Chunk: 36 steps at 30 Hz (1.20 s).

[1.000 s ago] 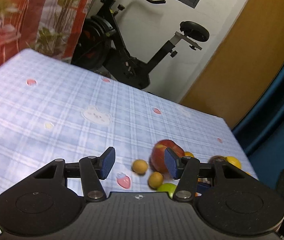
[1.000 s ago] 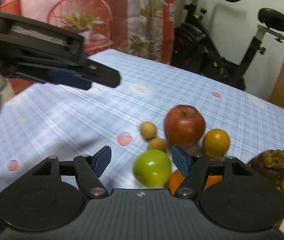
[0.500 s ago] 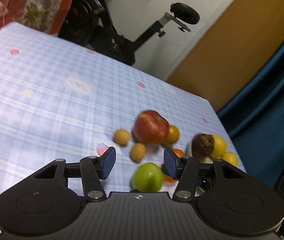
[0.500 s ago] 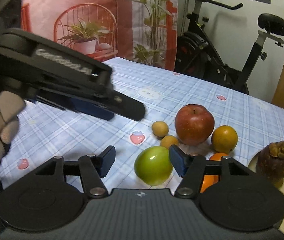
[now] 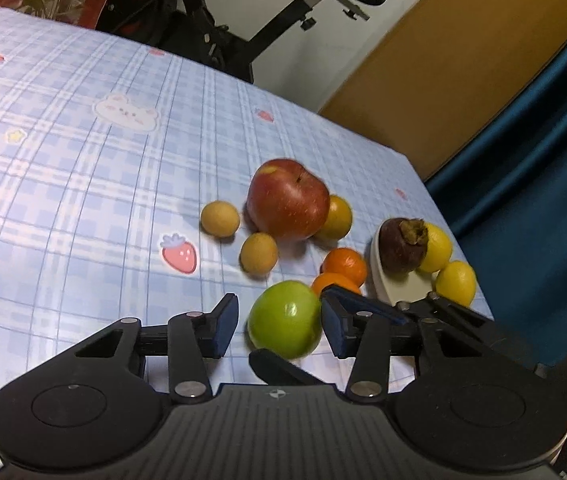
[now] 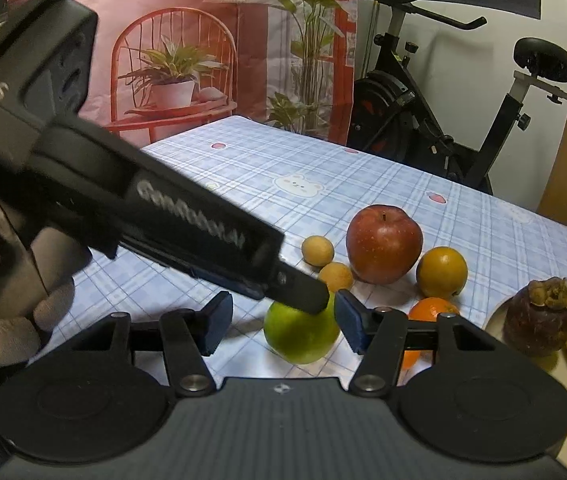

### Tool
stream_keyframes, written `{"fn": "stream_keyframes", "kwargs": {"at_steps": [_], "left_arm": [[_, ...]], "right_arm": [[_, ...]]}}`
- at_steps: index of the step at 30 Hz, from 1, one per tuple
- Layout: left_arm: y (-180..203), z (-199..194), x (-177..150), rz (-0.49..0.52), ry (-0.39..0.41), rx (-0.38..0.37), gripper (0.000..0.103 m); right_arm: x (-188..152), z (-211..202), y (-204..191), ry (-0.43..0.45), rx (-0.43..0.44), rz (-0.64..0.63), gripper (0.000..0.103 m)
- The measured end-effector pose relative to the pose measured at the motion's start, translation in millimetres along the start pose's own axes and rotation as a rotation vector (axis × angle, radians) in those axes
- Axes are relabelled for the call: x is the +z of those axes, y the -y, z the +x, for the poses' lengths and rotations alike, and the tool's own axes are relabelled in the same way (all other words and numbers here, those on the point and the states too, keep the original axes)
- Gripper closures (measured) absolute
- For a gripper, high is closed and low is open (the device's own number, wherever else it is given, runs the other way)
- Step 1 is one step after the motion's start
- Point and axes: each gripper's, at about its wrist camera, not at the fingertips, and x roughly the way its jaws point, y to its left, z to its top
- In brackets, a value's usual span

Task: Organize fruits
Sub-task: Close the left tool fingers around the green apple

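Left wrist view: the left tongs (image 5: 279,326) are spread and closing, the green fruit (image 5: 284,325) between the pads, untouched, resting on the checked surface (image 5: 83,184) near the red apple (image 5: 288,200). Right wrist view: the right tongs (image 6: 279,326) are likewise spread and closing around the green fruit (image 6: 301,334), whose top the left tongs' (image 6: 303,292) finger overlaps.

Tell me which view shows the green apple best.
The left wrist view: the green apple shows nearly whole, with only a dark finger across its bottom edge. In the right wrist view the apple has its top hidden by the left gripper's finger crossing it.
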Motion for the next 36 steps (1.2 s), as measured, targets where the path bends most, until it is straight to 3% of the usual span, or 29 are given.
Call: {"fn": "stream_keyframes", "kwargs": {"at_steps": [6, 19, 22, 36], "left_arm": [[-3.2, -0.3, 1.2, 0.001, 0.014, 0.011, 0.049], [-7.6, -6.3, 2.9, -0.020, 0.031, 0.009, 0.049], [-7.5, -6.8, 2.3, -0.018, 0.030, 0.006, 0.049], [-2.7, 2.5, -1.4, 0.000, 0.022, -0.015, 0.049]], "right_arm": [[-0.8, 3.2, 0.2, -0.006, -0.011, -0.005, 0.044], [-3.6, 11.4, 9.6, -0.050, 0.005, 0.100, 0.047], [-3.5, 15.2, 13.2, -0.064, -0.003, 0.121, 0.053], [-3.2, 16.1, 18.1, -0.067, -0.004, 0.159, 0.054]]}}
